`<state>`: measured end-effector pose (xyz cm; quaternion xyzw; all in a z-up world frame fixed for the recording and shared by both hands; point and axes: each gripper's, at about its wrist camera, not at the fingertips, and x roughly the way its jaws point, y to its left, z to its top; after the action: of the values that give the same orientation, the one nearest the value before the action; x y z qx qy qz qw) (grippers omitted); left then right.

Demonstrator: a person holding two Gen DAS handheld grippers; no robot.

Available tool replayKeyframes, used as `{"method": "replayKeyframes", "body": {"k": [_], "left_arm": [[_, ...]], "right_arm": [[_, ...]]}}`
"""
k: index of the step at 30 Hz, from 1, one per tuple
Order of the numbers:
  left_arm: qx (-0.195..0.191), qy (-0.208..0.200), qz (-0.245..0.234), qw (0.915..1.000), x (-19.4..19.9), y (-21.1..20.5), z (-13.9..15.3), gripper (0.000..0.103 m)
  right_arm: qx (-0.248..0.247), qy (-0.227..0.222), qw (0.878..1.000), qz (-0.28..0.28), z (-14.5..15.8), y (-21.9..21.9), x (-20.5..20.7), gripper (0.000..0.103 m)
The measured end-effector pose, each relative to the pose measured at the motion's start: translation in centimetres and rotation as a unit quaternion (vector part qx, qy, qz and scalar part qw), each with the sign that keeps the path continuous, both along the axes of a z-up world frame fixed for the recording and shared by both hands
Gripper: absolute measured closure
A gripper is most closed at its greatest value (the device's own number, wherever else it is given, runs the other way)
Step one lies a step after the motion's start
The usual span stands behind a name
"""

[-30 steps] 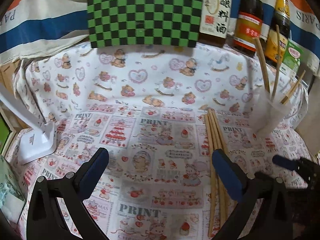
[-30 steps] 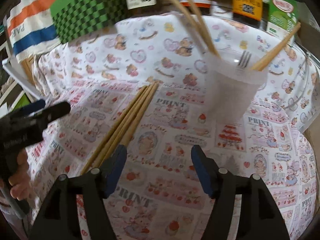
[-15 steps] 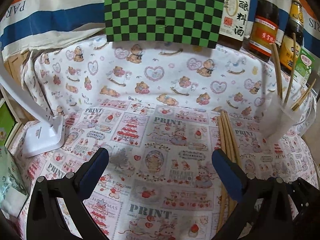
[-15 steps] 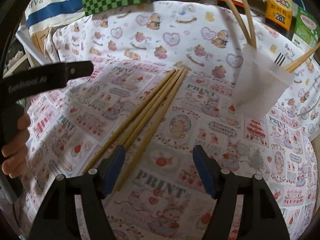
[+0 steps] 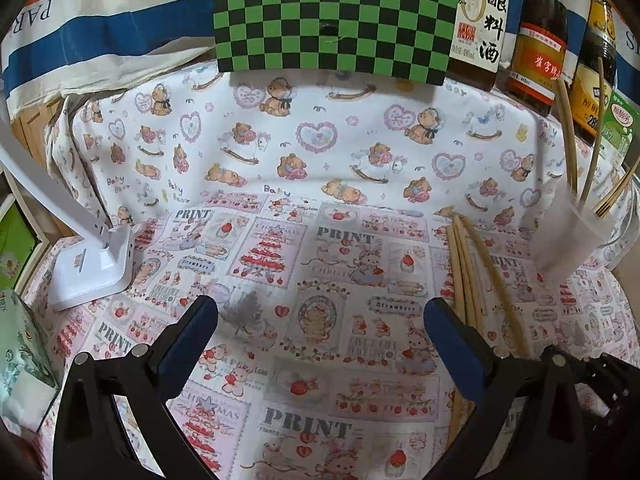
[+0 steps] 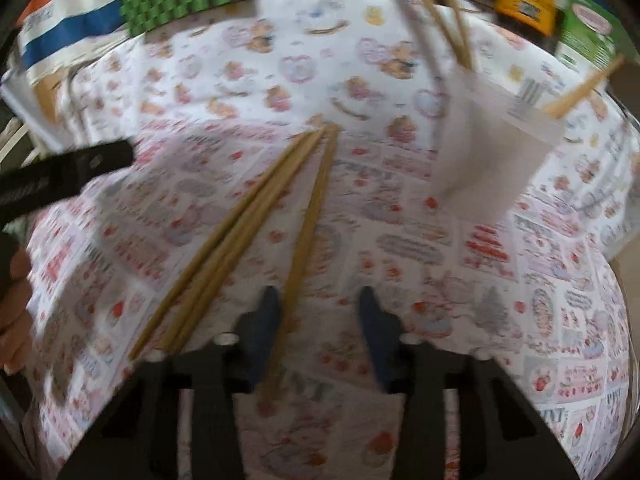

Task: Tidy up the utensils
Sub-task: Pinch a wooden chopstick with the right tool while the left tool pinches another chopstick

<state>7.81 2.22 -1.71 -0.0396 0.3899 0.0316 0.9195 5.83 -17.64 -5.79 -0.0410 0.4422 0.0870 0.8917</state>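
Observation:
Several wooden chopsticks (image 6: pixel 224 248) lie bundled on the printed cloth. One chopstick (image 6: pixel 308 224) is splayed off to their right. Its near end runs between the jaws of my right gripper (image 6: pixel 320 308) and rests against the left pad (image 6: pixel 268 312). The jaws are closing, with a gap still showing on the right side. A translucent cup (image 6: pixel 492 152) at the upper right holds chopsticks and a fork. My left gripper (image 5: pixel 320 320) hangs open over bare cloth, left of the chopsticks (image 5: pixel 464 272) and the cup (image 5: pixel 568 236).
A white lamp base (image 5: pixel 92 264) stands at the left. A green checkered board (image 5: pixel 332 20), sauce bottles (image 5: pixel 540 40) and a green carton (image 5: pixel 620 132) line the back. A hand (image 6: pixel 16 312) grips the left tool at the left edge.
My right gripper's jaws have narrowed a lot around one chopstick. That chopstick has swung away from the bundle. The left gripper has barely shifted.

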Motion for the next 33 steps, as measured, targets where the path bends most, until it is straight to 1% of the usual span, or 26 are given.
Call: {"method": "replayKeyframes", "body": {"k": [2,6,8,10,11,13,15,17,18,20,21,22,23,24,26,27,28,29,30,32,33], "left_arm": [[0.0,0.005,0.0,1.0,0.1,0.0,-0.2,0.001],[0.004,0.009,-0.002,0.9999,0.2,-0.1,-0.4,0.001],[0.006,0.008,-0.006,0.9999,0.2,-0.3,-0.4,0.001],[0.006,0.008,-0.015,0.9998,0.2,-0.6,-0.3,0.001],[0.006,0.011,-0.027,0.9996,0.2,-0.9,-0.3,0.001],[0.008,0.022,-0.057,0.9981,0.2,-1.6,-0.3,0.001],[0.004,0.034,-0.082,0.996,0.2,-2.4,-0.7,0.001],[-0.005,0.048,-0.107,0.9931,0.2,-3.1,-1.1,0.003],[-0.008,0.052,-0.119,0.9915,0.2,-3.5,-1.2,0.006],[-0.007,0.06,-0.142,0.988,0.1,-4.3,-1.4,0.023],[-0.005,0.064,-0.15,0.9867,0.0,-4.7,-1.6,0.026],[-0.007,0.067,-0.158,0.9851,0.0,-5.0,-1.7,0.033],[-0.012,0.071,-0.164,0.9837,0.0,-5.2,-1.9,0.041],[-0.02,0.079,-0.171,0.982,0.1,-5.3,-2.1,0.045],[-0.043,0.099,-0.178,0.978,0.3,-5.3,-2.7,0.062],[-0.057,0.111,-0.183,0.9752,0.4,-5.3,-3.1,0.066],[-0.065,0.115,-0.186,0.9738,0.5,-5.3,-3.3,0.068],[-0.06,0.109,-0.186,0.9746,0.3,-5.4,-3.2,0.07],[-0.056,0.11,-0.192,0.9736,0.2,-5.6,-3.2,0.071],[-0.066,0.117,-0.205,0.9694,0.2,-5.8,-3.3,0.073],[-0.064,0.116,-0.209,0.9688,0.1,-5.9,-3.3,0.073]], "right_arm": [[-0.001,-0.001,1.0,-0.015,0.0,-0.5,0.3,0.097],[0.018,0.003,1.0,-0.023,0.1,-1.3,0.5,0.097],[0.031,-0.005,0.999,-0.023,0.5,-1.5,0.1,0.097],[0.044,-0.026,0.998,-0.024,1.2,-1.7,-0.6,0.097],[0.048,-0.049,0.997,-0.03,1.9,-1.7,-1.0,0.097],[0.033,-0.102,0.993,-0.046,3.2,-1.7,-2.0,0.096],[0.019,-0.164,0.984,-0.067,4.5,-2.0,-3.2,0.098],[0.017,-0.195,0.977,-0.081,5.3,-2.3,-3.8,0.099],[0.023,-0.203,0.975,-0.085,5.6,-2.5,-4.0,0.099],[0.037,-0.202,0.975,-0.088,5.7,-2.9,-3.6,0.099],[0.041,-0.2,0.975,-0.09,5.7,-3.0,-3.4,0.099],[0.047,-0.197,0.975,-0.093,5.8,-3.4,-3.4,0.099],[0.05,-0.195,0.975,-0.094,5.8,-3.5,-3.3,0.099],[0.052,-0.194,0.975,-0.096,5.8,-3.5,-3.2,0.099],[0.057,-0.192,0.975,-0.096,5.7,-3.7,-3.2,0.099],[0.059,-0.192,0.975,-0.095,5.7,-3.7,-3.2,0.099],[0.06,-0.193,0.975,-0.094,5.6,-3.6,-3.4,0.099],[0.061,-0.193,0.975,-0.092,5.7,-3.6,-3.4,0.099],[0.061,-0.193,0.975,-0.089,5.7,-3.5,-3.5,0.099],[0.062,-0.195,0.975,-0.084,5.8,-3.4,-3.6,0.099],[0.06,-0.198,0.975,-0.082,5.8,-3.3,-3.7,0.099]]}}
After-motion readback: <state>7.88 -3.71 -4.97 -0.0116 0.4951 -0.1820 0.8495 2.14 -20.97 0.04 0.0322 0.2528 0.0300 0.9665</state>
